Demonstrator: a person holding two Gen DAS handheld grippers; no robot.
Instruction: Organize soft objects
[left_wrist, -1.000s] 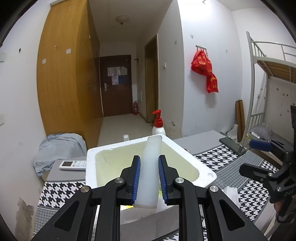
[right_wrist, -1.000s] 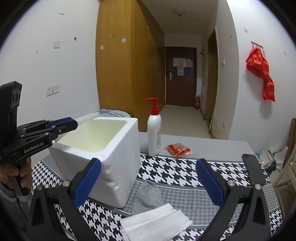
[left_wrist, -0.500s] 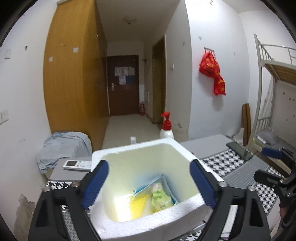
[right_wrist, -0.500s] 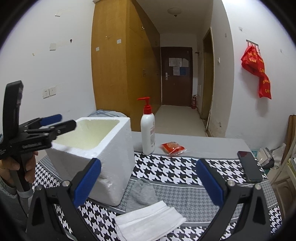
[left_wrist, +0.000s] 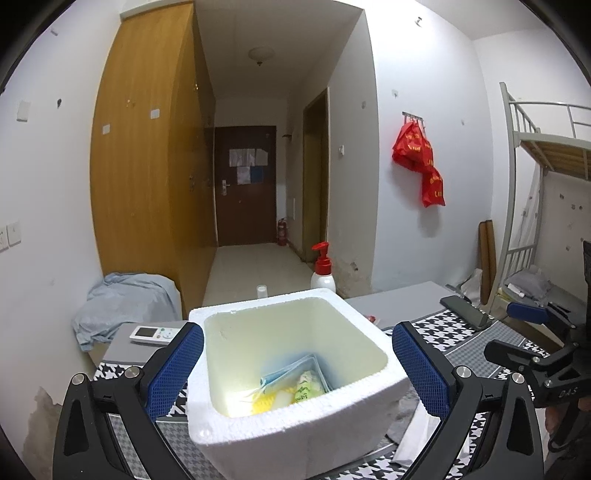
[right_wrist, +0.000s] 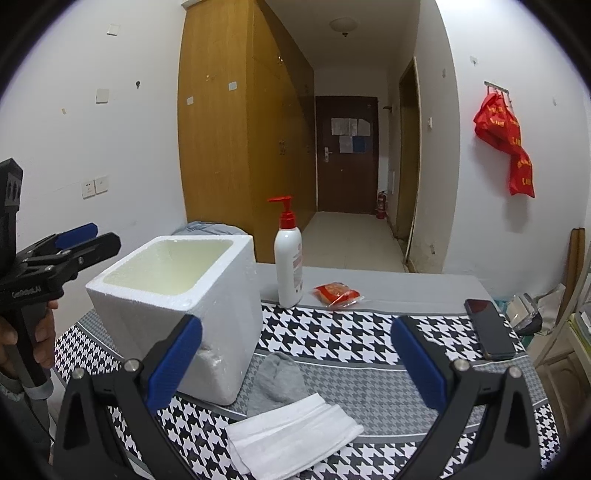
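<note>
Several soft items already lie in the foam box (left_wrist: 295, 369), while both the left gripper (left_wrist: 297, 365) and the right gripper (right_wrist: 295, 362) gape wide and empty, with the grey sock (right_wrist: 279, 376) and white cloth (right_wrist: 295, 435) at lower centre left to pack.

A: How does the left black two-finger gripper with blue pads (left_wrist: 297, 363) stand?

B: Jaws spread wide, nothing between them. A bare hand (right_wrist: 14, 341) grips its handle, seen from the right wrist.

A: And the right black two-finger gripper with blue pads (right_wrist: 297, 363)?

B: Also spread wide and empty, held level, off to the left one's right.
</note>
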